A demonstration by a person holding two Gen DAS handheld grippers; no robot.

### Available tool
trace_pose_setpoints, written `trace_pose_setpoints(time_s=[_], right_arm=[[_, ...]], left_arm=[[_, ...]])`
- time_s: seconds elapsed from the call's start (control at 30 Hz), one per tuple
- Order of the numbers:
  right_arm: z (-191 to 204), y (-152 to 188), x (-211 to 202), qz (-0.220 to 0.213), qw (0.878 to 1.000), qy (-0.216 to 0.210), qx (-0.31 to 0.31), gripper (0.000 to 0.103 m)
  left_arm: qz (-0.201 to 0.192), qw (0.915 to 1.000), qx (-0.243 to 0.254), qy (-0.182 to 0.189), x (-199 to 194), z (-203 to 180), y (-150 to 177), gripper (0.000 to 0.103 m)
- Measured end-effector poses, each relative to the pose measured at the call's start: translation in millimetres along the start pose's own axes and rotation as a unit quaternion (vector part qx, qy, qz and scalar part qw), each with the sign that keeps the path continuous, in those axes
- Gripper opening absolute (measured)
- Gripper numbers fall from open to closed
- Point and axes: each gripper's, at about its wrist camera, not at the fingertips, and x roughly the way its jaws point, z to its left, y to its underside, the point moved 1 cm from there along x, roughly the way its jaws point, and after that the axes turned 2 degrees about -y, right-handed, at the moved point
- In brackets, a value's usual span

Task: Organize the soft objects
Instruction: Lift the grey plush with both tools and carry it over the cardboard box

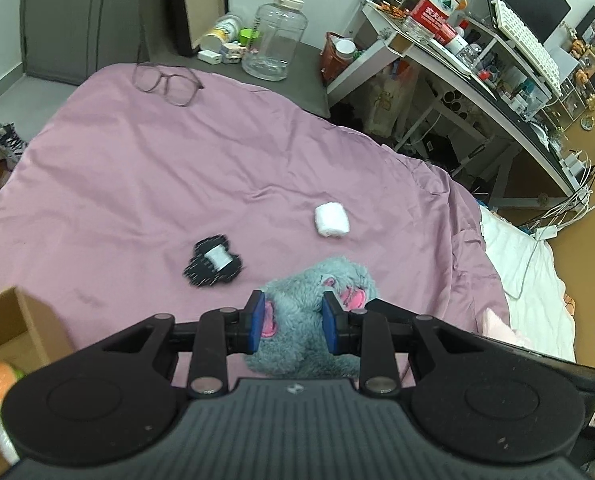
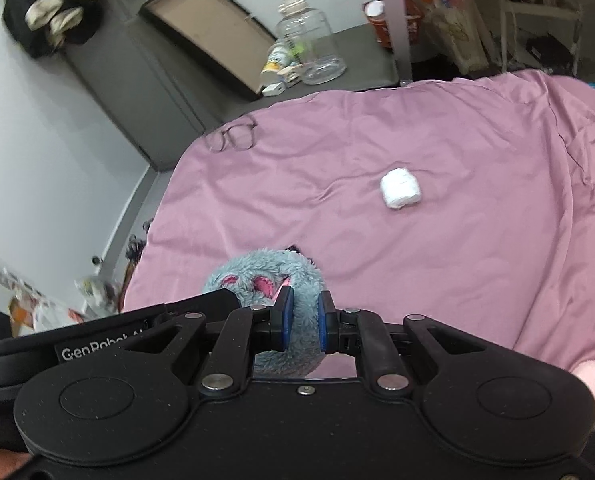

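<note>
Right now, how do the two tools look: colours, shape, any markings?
Both are matte black with round housings and linked bars. The left tool and right tool have blue pads. White "GenRobot" lettering shows on the left tool's side in the right view.

A fluffy grey-blue plush toy point(image 1: 317, 312) with pink patches sits low centre, a black patch point(image 1: 213, 262) and white roll point(image 1: 331, 220) above it.

The right gripper point(image 2: 303, 326) pinches a fluffy blue plush toy point(image 2: 271, 280) over the pink bedsheet point(image 2: 437, 260). A white sock roll point(image 2: 399, 188) lies farther right, eyeglasses point(image 2: 233, 136) far left.
</note>
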Motion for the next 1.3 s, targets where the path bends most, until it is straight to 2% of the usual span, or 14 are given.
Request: trace_pose_setpoints(time_s=[0.37,0.63,1.3], right_arm=[[69.6,33.9,-8.9,0.005,0.998,-0.01,-0.069,0.012],[107.2,53.8,-9.6,0.008,0.995,-0.021,-0.098,0.012],[171.6,95.6,-8.3,0.021,0.991,-0.062,-0.116,0.012]], left_arm=[[-0.027,0.9993,-0.026,-0.01,-49.7,55.9,27.4,0.028],[-0.044,0.9978,-0.046,-0.017,-78.5,90.6,43.9,0.028],[-0.063,0.9941,-0.076,-0.044,-126.3,155.7,74.1,0.028]])
